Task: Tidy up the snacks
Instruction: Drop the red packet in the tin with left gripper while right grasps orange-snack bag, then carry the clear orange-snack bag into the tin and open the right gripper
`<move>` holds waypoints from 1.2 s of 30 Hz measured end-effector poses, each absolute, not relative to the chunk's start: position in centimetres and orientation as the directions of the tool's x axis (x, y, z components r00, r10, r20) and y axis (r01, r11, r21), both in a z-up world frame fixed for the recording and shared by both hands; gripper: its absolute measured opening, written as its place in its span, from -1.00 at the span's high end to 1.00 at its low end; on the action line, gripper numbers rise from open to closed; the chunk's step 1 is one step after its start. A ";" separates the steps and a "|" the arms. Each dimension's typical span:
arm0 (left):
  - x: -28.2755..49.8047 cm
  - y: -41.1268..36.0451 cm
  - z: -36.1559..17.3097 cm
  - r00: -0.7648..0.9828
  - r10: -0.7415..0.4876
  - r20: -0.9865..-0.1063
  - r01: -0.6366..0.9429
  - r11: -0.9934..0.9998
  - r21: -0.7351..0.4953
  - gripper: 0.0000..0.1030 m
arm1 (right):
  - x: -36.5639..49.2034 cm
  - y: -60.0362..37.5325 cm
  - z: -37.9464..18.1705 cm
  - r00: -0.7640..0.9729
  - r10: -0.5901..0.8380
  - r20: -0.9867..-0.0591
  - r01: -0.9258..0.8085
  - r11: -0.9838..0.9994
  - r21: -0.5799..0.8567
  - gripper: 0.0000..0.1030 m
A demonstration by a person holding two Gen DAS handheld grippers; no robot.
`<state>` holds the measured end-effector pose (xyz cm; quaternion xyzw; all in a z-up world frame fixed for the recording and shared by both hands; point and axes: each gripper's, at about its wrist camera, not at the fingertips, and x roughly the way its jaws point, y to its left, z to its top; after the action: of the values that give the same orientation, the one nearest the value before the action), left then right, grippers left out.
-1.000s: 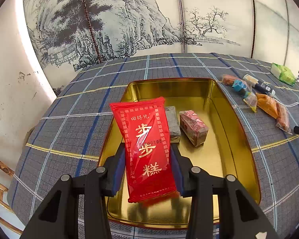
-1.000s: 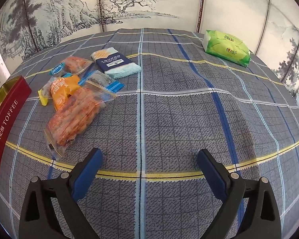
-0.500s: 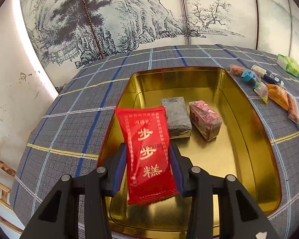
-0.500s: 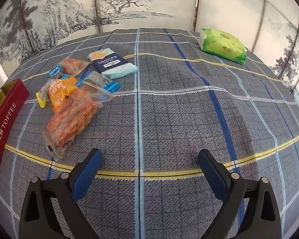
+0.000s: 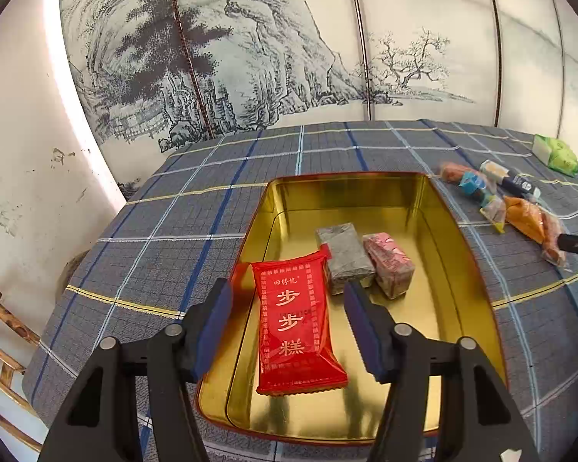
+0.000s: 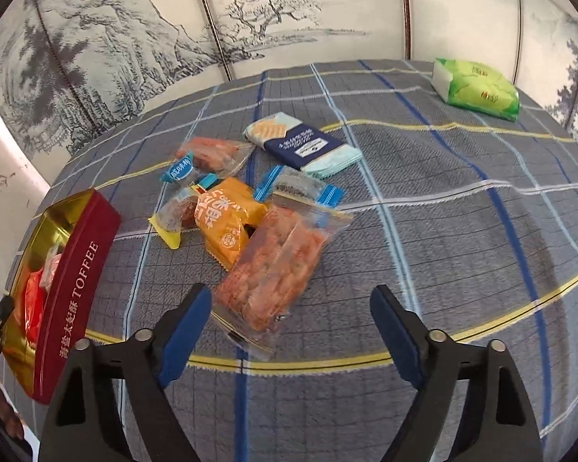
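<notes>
Right wrist view: toffee tin (image 6: pixel 73 292) cut off at the left edge; contents only partly seen over its wall, one red wrapper (image 6: pixel 32 300), the rest unidentifiable. Clear bag of orange snacks (image 6: pixel 273 269) motion-blurred, print unreadable. Small blue-labelled packet (image 6: pixel 181 171) too small to read.

Left wrist view: the loose snack pile (image 5: pixel 508 208) overlaps itself, individual packets hard to separate.

Tin (image 5: pixel 458 238) right half free; snack pile (image 6: pixel 250 223) perhaps crowds cloth.
</notes>
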<state>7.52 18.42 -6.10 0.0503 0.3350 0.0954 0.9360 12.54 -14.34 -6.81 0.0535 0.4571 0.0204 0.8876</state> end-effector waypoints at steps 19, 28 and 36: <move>4.5 17.2 -5.4 0.769 0.170 -0.616 -0.116 0.985 0.128 -0.45 | 13.6 -13.2 -7.7 0.567 0.097 -0.818 -0.065 0.995 0.073 0.17; 3.0 17.5 -5.6 0.759 0.163 -0.630 -0.123 0.987 0.106 -0.46 | 8.4 -15.4 -6.5 0.561 0.165 -0.811 -0.084 0.986 0.142 0.17; 1.3 18.4 -4.9 0.764 0.194 -0.615 -0.158 0.981 0.114 -0.50 | 6.3 -11.4 -2.4 0.578 0.302 -0.758 -0.210 0.953 0.219 0.17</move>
<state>1.32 18.36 -4.94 0.0278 0.3304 0.0937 0.9388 6.31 -11.44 -2.44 0.0526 0.4358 0.1445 0.8868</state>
